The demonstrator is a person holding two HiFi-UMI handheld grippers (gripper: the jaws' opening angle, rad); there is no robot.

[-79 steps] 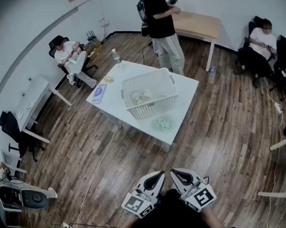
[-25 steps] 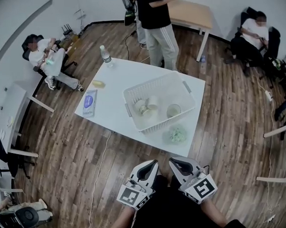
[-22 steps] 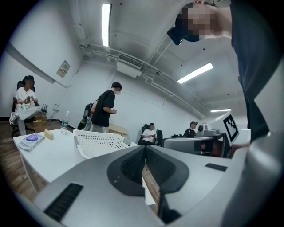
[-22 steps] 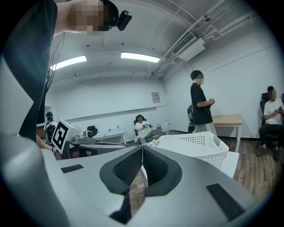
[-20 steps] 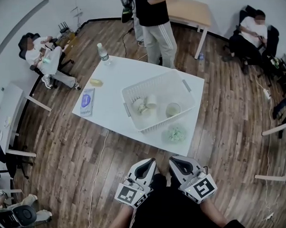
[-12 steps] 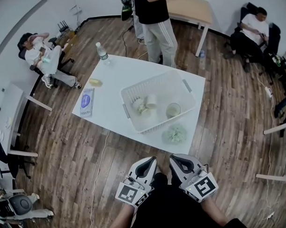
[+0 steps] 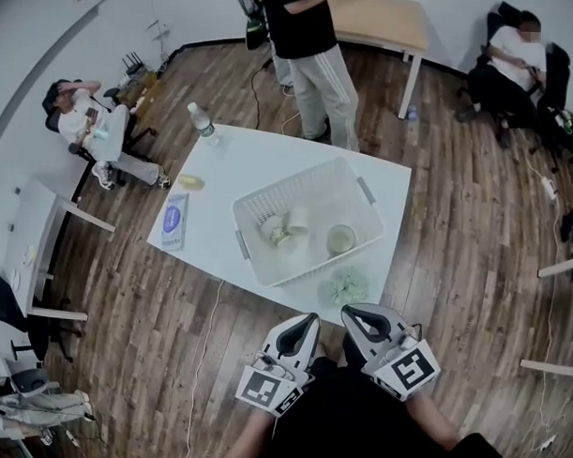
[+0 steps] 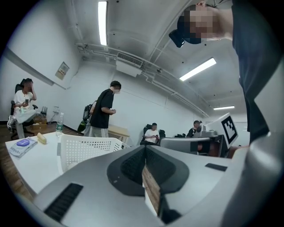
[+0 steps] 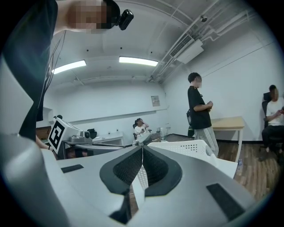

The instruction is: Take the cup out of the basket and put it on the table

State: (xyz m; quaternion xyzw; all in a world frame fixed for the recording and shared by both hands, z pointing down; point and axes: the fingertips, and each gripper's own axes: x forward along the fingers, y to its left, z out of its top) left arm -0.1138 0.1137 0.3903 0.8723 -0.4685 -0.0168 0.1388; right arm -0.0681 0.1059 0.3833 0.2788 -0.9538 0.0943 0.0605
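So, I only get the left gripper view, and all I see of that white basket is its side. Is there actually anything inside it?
Observer: Yes. In the head view, a cup stands upright, mouth up, inside the basket, toward the end on the person's right.
Operator: Is it alone in there?
Observer: No. A few pale items lie bunched together to the left of the cup. I cannot tell what they are.
Operator: And is the other gripper carrying something?
Observer: No. The right gripper has its jaws together with nothing between them, and it is held short of the table.
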